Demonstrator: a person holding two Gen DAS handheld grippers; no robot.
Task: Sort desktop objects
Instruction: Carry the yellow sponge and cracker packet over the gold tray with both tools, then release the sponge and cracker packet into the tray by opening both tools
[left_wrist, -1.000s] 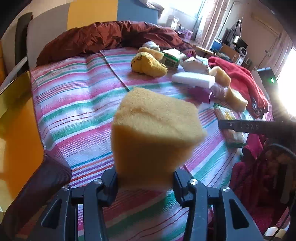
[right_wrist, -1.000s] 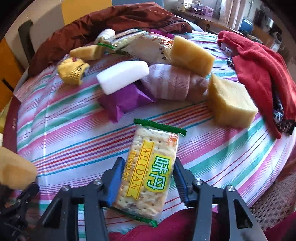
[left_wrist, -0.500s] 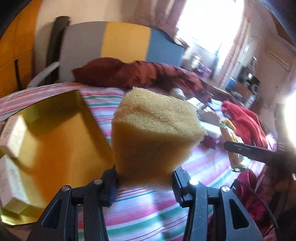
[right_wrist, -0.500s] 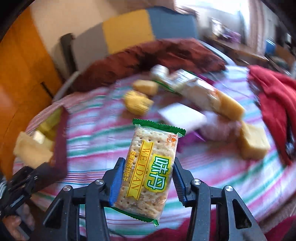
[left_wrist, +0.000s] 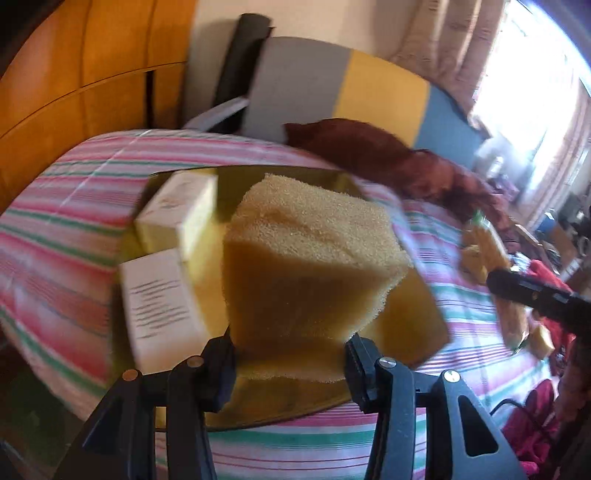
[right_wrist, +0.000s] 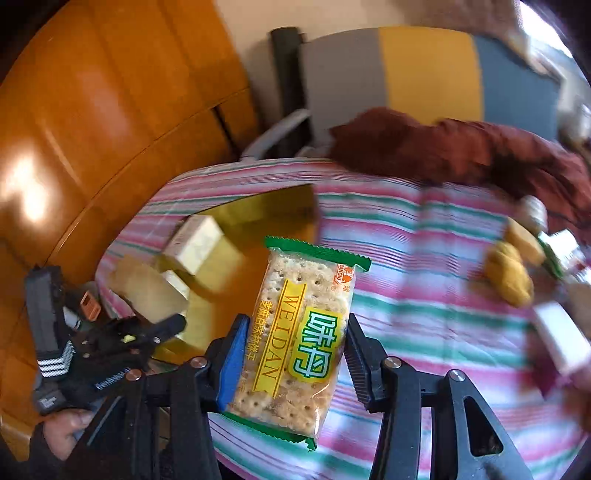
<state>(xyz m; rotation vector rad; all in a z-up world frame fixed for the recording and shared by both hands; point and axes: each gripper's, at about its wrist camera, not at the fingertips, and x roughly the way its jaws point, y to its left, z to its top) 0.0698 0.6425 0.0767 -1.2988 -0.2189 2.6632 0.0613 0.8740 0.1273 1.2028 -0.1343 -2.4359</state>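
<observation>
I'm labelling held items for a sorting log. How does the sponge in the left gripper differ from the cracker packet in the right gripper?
The sponge is a thick, porous yellow block with no wrapping; the cracker packet is flat and sealed in clear film with green edges and printed labels. The sponge bulges well beyond the left gripper, while the packet stands as a slim slab in the right gripper. Both are clamped and held above the striped cloth, near the gold tray.

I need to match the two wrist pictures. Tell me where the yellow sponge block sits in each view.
Left wrist: the yellow sponge block fills the centre, clamped in the left claw, above the gold tray.
Right wrist: it shows small at the lower left, in the left claw over the tray's near edge.
Shared landmark: the gold tray with two white boxes.
</observation>
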